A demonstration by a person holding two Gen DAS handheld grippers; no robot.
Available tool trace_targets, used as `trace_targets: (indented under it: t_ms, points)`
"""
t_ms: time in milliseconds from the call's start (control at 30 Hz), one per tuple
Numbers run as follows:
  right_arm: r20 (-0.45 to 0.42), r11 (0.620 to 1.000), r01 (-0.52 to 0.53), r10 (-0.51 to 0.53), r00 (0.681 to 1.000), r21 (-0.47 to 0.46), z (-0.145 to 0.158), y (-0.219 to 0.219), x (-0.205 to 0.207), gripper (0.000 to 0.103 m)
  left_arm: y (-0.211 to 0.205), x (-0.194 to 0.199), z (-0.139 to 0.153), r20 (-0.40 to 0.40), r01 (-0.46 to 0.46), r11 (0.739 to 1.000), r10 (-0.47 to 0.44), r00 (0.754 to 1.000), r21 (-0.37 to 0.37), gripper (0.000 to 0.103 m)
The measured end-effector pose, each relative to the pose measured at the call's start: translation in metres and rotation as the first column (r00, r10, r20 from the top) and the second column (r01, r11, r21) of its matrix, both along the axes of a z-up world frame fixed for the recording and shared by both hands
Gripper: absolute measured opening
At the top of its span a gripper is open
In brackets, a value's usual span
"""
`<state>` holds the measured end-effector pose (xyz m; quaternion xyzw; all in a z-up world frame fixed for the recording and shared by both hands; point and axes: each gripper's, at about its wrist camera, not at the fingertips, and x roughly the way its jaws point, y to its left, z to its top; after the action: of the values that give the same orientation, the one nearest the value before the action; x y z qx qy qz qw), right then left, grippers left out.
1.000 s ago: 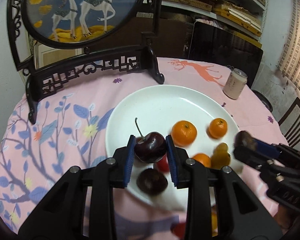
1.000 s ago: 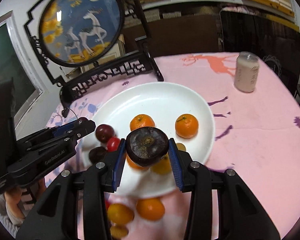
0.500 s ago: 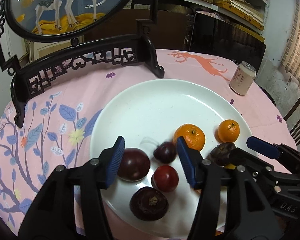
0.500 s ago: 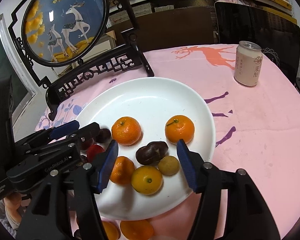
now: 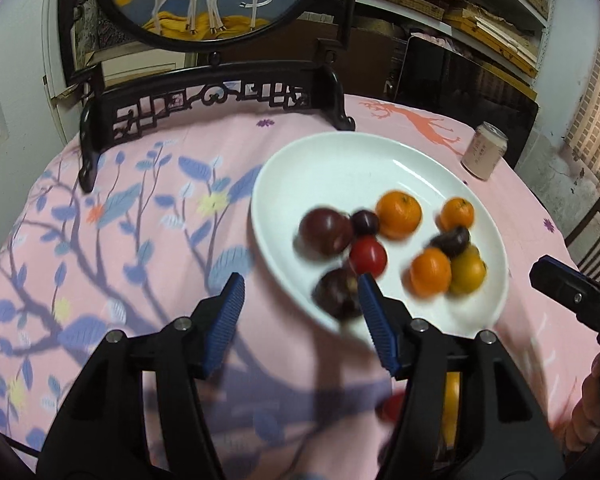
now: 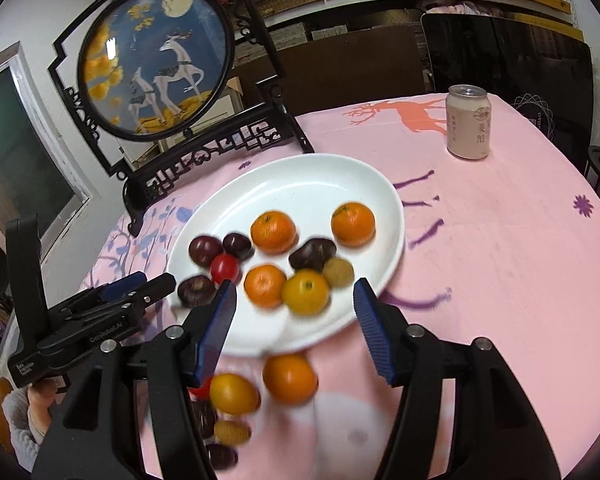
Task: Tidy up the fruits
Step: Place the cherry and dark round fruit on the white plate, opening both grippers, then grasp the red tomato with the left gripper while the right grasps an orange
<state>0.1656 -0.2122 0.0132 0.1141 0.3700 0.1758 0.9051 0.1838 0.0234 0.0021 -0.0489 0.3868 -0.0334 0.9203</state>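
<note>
White china now carries both fruits just let go: the left gripper [image 5: 300,300], jaws just opened wide and empty, has left its dark cherry [image 5: 365,222] on the plate [image 5: 340,168]. The right gripper [image 6: 294,304], likewise parted and empty, has dropped its dark passion fruit [image 6: 313,254] mid-plate. Loose fruit near the front edge [image 6: 290,378] looks next.

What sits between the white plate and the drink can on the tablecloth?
Nothing: in the right wrist view, only bare pink tablecloth separates the white plate from the can.
</note>
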Motion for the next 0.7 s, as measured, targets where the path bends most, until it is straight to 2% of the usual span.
trace_targets:
  t_ms: [133, 300, 633, 700]
  points:
    - [0.002, 1.0, 0.006, -0.006, 1.0, -0.004, -0.005, -0.008, -0.022, 0.061, -0.012, -0.027, -0.001, 0.006, 0.072, 0.997, -0.072, 0.997, 0.003, 0.067]
    - [0.0, 0.999, 0.027, -0.027, 1.0, 0.031, -0.006, -0.023, -0.037, 0.062, -0.035, -0.052, -0.013, -0.021, 0.169, 0.984, -0.168, 0.986, 0.054, 0.068]
    - [0.002, 0.999, 0.028, -0.028, 1.0, 0.037, -0.005, -0.026, -0.041, 0.062, -0.044, -0.053, -0.025, -0.049, 0.218, 0.975, -0.215, 0.975, 0.052, 0.068]
    - [0.0, 0.999, 0.029, -0.029, 1.0, 0.036, -0.005, -0.026, -0.041, 0.062, -0.046, -0.052, -0.028, -0.054, 0.22, 0.974, -0.217, 0.975, 0.057, 0.071]
